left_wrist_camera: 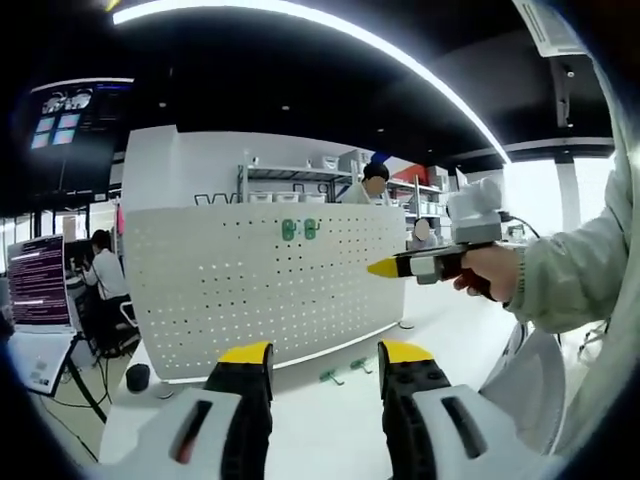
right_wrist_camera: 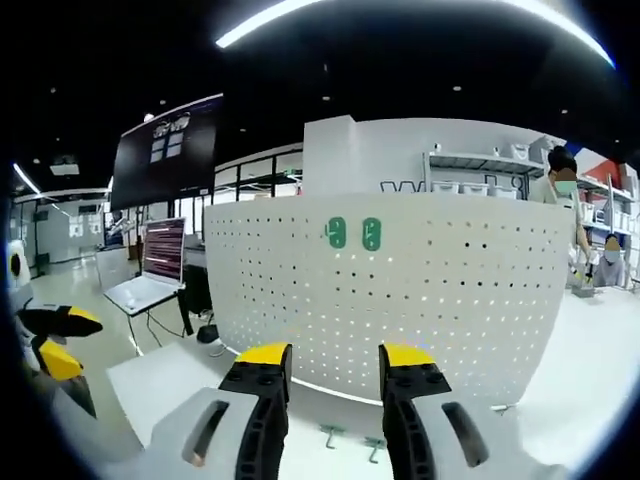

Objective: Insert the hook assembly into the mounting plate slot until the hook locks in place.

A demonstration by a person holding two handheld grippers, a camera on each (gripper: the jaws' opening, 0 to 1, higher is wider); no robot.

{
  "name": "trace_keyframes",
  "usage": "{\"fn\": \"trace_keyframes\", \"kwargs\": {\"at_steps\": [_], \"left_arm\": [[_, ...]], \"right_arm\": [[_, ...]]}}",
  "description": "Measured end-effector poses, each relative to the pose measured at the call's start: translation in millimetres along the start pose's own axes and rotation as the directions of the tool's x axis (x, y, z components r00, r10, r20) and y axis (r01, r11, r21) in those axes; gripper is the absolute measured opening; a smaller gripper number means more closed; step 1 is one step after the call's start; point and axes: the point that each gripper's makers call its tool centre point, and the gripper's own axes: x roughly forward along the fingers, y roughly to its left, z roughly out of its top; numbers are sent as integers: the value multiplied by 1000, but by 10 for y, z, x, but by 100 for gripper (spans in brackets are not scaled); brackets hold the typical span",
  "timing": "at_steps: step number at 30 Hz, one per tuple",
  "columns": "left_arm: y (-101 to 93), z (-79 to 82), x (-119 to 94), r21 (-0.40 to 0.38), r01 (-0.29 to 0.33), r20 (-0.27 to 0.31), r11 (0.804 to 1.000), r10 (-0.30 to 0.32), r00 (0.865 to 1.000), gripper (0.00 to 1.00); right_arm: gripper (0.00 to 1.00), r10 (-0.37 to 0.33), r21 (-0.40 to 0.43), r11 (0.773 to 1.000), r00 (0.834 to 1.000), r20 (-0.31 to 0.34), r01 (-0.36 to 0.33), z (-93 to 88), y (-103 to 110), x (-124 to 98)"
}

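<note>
standing upright at the back of a white surface (left_wrist_camera: 330, 420), a white perforated mounting plate (left_wrist_camera: 260, 285) is seen in the left gripper view, with two green hook bases (left_wrist_camera: 299, 229) fixed side by side near its upper edge. two small green hooks (left_wrist_camera: 345, 371) are observed lying loose on the surface just in front of the plate's lower edge, apart from the plate and from both grippers. the left hand-held gripper (left_wrist_camera: 325, 365) is held low and short of the plate, its yellow-tipped jaws parted and nothing gripped between them. the right hand-held gripper (left_wrist_camera: 385, 267) is noted entering from the right in a person's hand (left_wrist_camera: 490, 270), raised in front of the plate's right end; whether it touches the plate cannot be told.

in the right gripper view, the mounting plate (right_wrist_camera: 400, 290) is faced almost squarely and the two hook bases (right_wrist_camera: 354, 234) are seen high on it, left of centre. the loose hooks (right_wrist_camera: 352, 442) are recorded on the surface (right_wrist_camera: 160, 385) below, between the jaws as viewed. the right hand-held gripper (right_wrist_camera: 335, 372) is released, with an open gap and nothing held. the left hand-held gripper (right_wrist_camera: 60, 340) is visible at the far left edge, jaws apart. a laptop (right_wrist_camera: 145, 275) on a stand is noted to the left of the plate, and shelving with a person beside it stands behind.
</note>
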Motion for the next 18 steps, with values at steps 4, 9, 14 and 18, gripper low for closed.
{"fn": "trace_keyframes", "kwargs": {"at_steps": [4,9,14,18], "left_arm": [[-44,0,50,0,10,-2,1000,-10,1000,44],[-101,16,107,-1,29,-1,1000,-29,1000,44],[-180,23,170,-3,58,-8,998,-58,998,44],[-245,36,216,1,76,-10,997,-76,997,44]], "right_arm": [[33,9,10,1000,1000,6,-9,19,6,-81],[33,24,15,1000,1000,14,-25,51,45,-185],[33,42,16,999,999,26,-42,121,85,-300],[33,53,16,998,998,42,-54,199,106,-408]]}}
